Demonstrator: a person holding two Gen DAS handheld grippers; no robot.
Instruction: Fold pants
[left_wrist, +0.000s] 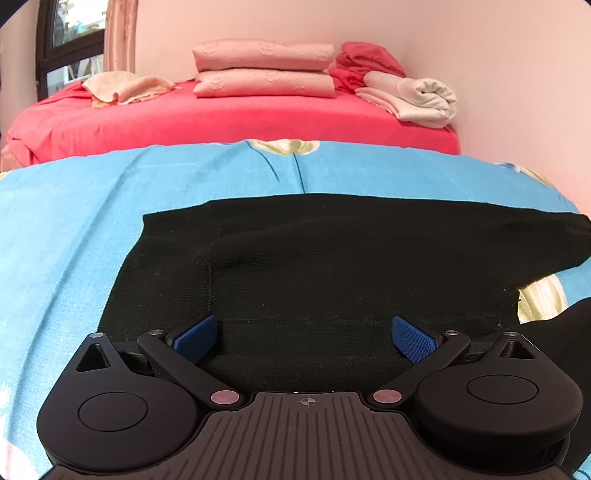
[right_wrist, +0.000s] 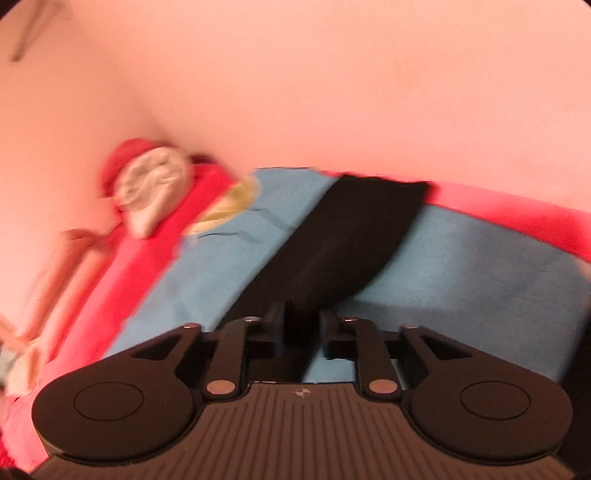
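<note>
1. Left tongs: blue pads spread wide, nothing between them. They hover low over the near edge of the black pants, seemingly the waist end, though I cannot be sure.
2. Right tongs: jaws drawn nearly together with dark cloth bunched between the tips. Reads as a pinch on a pant leg, but the frame is smeared and the pads themselves are hidden, so the bite depth is uncertain.
3. Pants location: spread flat on the blue sheet, which lies over a red bed. One leg runs off toward the wall.
4. Step in hand, as I judge it: secure both ends before lifting a leg across. To do it well, set the left pads down over the hem edge and close on both layers. Keep the right pinch firm, raise both ends together, and keep the cloth taut so no crease drags.
5. Left view only: folded pink bedding and a rolled pale towel at the bed's far end, plus the pants' broad body.
6. Right view only: the long leg reaching the sheet's far edge.
</note>
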